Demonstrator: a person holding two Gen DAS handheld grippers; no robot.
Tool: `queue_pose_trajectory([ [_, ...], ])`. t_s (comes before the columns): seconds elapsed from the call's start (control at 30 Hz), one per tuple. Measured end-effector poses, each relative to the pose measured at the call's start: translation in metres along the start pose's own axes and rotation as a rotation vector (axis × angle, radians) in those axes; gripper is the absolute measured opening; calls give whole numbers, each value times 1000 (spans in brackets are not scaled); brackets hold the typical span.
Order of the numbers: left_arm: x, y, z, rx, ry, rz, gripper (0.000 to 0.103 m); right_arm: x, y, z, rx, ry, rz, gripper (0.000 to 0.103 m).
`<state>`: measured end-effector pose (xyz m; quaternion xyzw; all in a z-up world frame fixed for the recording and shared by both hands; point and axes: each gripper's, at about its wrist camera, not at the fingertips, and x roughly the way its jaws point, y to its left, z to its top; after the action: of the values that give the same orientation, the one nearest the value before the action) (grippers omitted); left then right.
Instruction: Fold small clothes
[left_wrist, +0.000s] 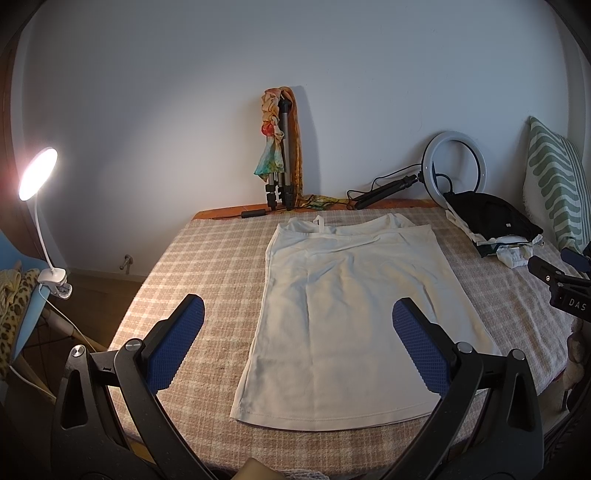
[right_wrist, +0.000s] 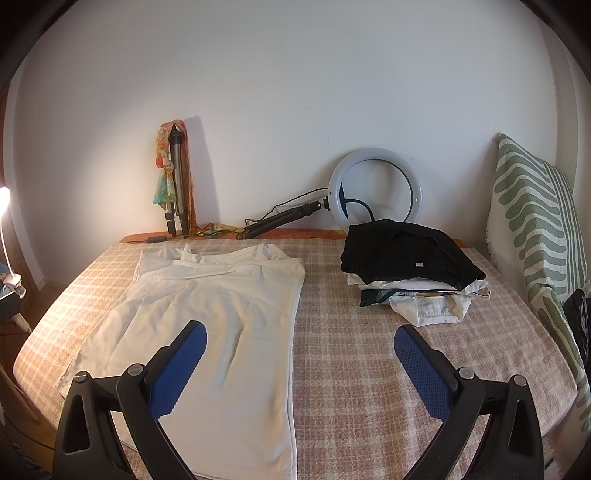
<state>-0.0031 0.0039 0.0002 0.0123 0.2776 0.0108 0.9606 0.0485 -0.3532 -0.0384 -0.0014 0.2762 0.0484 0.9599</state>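
A: What sort of place is this?

B: A home bedroom. Ahead of the jaws, a bed with a checked cover (right_wrist: 351, 369) meets a plain white wall.

A: What else shows it?

B: A striped pillow (right_wrist: 532, 221) leans right of the jaws, a stack of folded clothes (right_wrist: 410, 273) lies ahead, a clip-on lamp (left_wrist: 37, 177) glows far left, beside a ring light (right_wrist: 376, 188).

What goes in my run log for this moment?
white top flat, unfolded | left gripper open, empty | right gripper open, empty
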Motion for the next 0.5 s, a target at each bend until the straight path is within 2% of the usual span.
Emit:
queue_pose_trajectory([
  [0.3,0,15,-17,-20,11,10,103,4,10,5,7,6,36,103],
  [0.5,-1,39,-25,-65,-17,-52,103,14,24,8,35,17,97,102],
])
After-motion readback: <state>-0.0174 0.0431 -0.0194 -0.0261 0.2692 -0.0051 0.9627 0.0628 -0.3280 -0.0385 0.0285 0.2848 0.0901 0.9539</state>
